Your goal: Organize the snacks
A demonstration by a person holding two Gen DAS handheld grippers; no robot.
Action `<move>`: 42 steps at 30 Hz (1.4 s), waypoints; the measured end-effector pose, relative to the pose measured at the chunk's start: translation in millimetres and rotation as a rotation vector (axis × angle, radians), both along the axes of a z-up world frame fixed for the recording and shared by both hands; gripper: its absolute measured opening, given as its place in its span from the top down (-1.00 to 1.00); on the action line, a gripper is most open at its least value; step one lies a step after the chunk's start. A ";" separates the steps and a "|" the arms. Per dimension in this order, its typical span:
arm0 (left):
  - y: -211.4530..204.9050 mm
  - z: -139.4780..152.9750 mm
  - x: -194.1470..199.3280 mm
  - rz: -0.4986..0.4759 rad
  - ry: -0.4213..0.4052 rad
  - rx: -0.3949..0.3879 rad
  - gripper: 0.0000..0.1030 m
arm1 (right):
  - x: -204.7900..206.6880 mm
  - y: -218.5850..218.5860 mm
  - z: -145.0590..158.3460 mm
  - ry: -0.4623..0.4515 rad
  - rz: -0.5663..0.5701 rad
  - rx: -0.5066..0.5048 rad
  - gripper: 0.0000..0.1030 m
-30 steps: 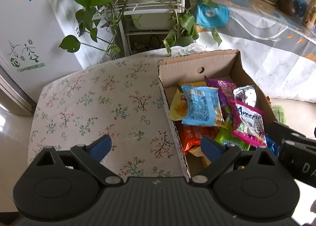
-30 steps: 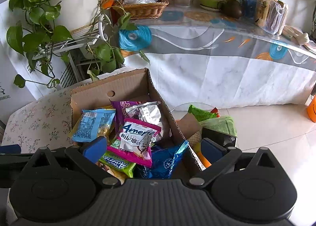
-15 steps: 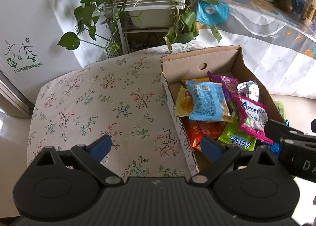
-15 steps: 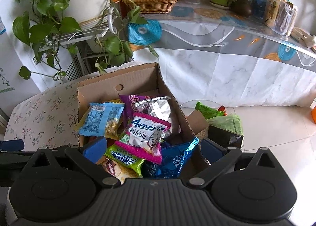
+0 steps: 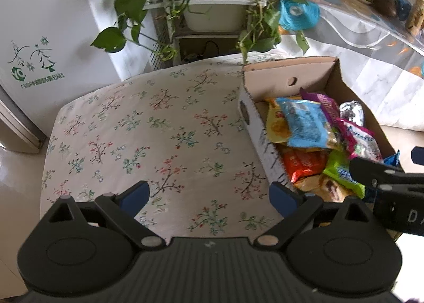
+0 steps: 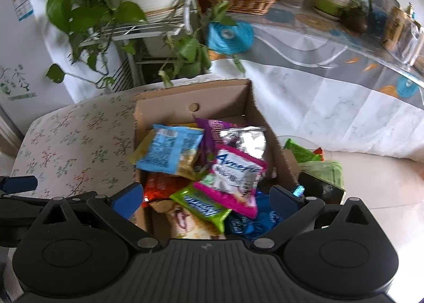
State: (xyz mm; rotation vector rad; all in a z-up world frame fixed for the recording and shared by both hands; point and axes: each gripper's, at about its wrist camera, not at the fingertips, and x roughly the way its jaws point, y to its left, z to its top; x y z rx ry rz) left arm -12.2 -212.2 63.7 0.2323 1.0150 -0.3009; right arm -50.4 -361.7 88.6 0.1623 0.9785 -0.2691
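A cardboard box (image 5: 288,70) (image 6: 190,96) full of snack packets stands on the right part of a floral-cloth table (image 5: 148,133). On top lie a light blue packet (image 5: 302,125) (image 6: 172,152), a pink and white packet (image 6: 235,173), a silver packet (image 6: 246,141), a green packet (image 6: 201,205) and an orange packet (image 5: 302,162). My left gripper (image 5: 209,197) is open and empty above the cloth, left of the box. My right gripper (image 6: 206,199) is open and empty above the near end of the box; it also shows in the left wrist view (image 5: 384,178).
A plant stand with trailing green leaves (image 5: 201,6) is behind the table. A white fridge (image 5: 34,38) is at the left. A long covered table (image 6: 331,70) with a wicker basket (image 6: 238,1) and pots runs at the right. More packets (image 6: 312,160) lie right of the box.
Both grippers have pulled back and to the left; the box now sits farther right in the left view and more centred under the right gripper. Both stayed open.
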 end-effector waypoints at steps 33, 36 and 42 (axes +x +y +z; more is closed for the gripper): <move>160.9 -50.8 6.2 0.130 0.019 0.052 -0.97 | 30.3 137.9 -60.0 0.066 0.195 0.089 -1.00; 170.5 -52.0 7.6 0.146 0.018 0.052 -0.96 | 27.8 145.8 -69.7 0.057 0.188 0.103 -1.00; 187.7 -56.9 7.9 0.163 0.021 0.062 -0.97 | 27.1 155.8 -88.6 0.045 0.180 0.119 -1.00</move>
